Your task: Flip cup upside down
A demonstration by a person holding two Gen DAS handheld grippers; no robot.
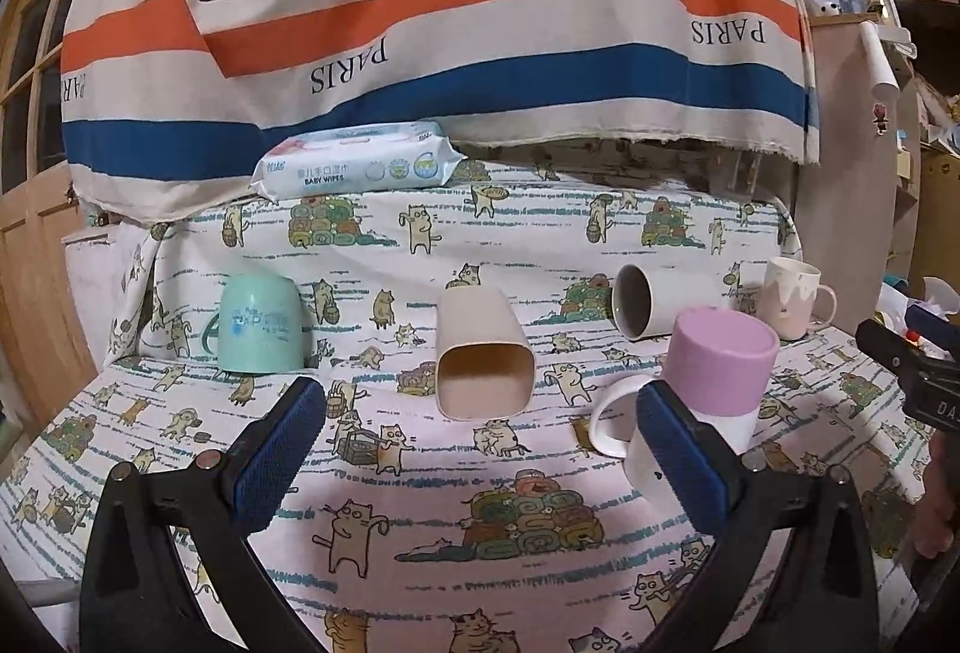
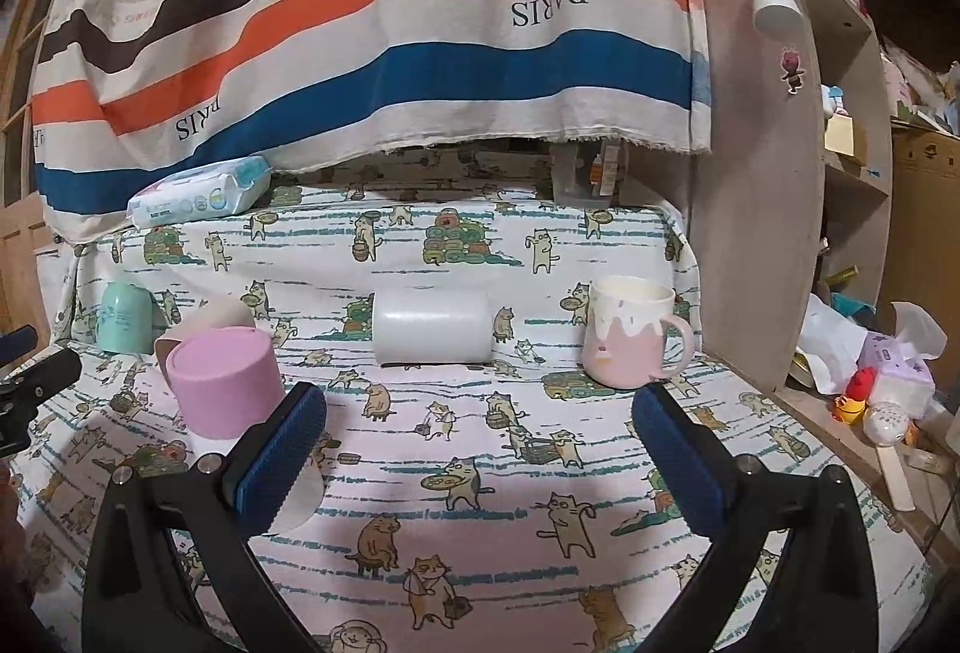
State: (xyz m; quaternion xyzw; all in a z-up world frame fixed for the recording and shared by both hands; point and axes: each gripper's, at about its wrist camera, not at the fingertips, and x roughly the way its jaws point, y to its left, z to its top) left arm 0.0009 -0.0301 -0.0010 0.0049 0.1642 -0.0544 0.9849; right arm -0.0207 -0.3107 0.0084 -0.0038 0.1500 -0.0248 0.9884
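Several cups stand or lie on a cat-print cloth. A pink-and-white mug stands upside down just behind my left gripper's right finger; it also shows in the right wrist view. A beige square cup lies on its side with its mouth toward me. A white cup lies on its side. A mint cup stands upside down. A pink-and-cream mug stands upright. My left gripper and right gripper are open and empty.
A pack of baby wipes lies at the back under a striped hanging cloth. A wooden shelf with clutter stands at the right. Tissues and toys lie beside the table's right edge.
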